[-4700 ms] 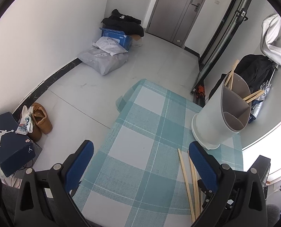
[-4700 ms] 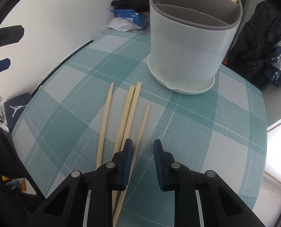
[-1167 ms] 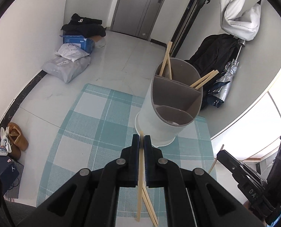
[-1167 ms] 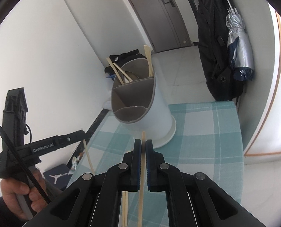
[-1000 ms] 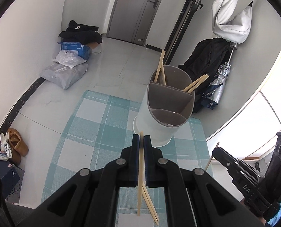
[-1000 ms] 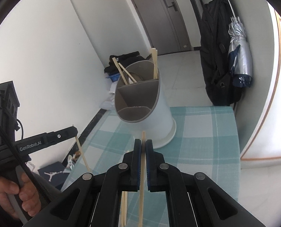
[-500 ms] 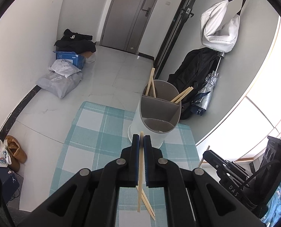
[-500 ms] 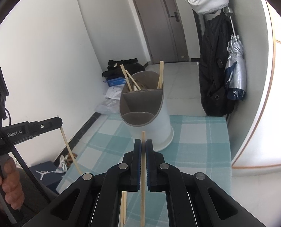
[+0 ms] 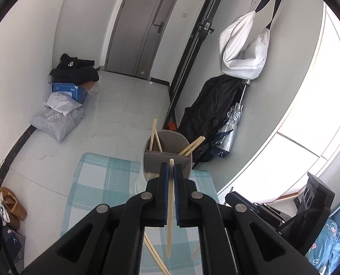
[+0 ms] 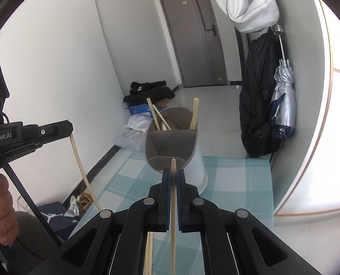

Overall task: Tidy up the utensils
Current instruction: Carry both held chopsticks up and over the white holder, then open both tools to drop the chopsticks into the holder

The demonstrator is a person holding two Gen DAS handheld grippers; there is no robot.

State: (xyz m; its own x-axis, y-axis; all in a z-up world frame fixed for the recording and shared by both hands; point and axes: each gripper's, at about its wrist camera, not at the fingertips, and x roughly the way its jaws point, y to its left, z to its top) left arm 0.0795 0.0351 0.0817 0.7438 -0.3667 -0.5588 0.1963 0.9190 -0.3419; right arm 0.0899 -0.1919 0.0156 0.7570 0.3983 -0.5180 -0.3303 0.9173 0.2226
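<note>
Standing on the checked surface (image 9: 94,183), the divided utensil holder (image 10: 172,142) lies just beyond both grippers, left gripper (image 9: 171,171) and right gripper (image 10: 173,176), each with fingers pinching one upright chopstick (image 9: 169,206) (image 10: 173,206).

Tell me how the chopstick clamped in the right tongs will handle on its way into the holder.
The chopstick looks stiff: it hangs straight below the right tongs. Probably light wood. Pinched near its top with most of its length below, it may pivot or slip if it bumps the holder rim.
</note>
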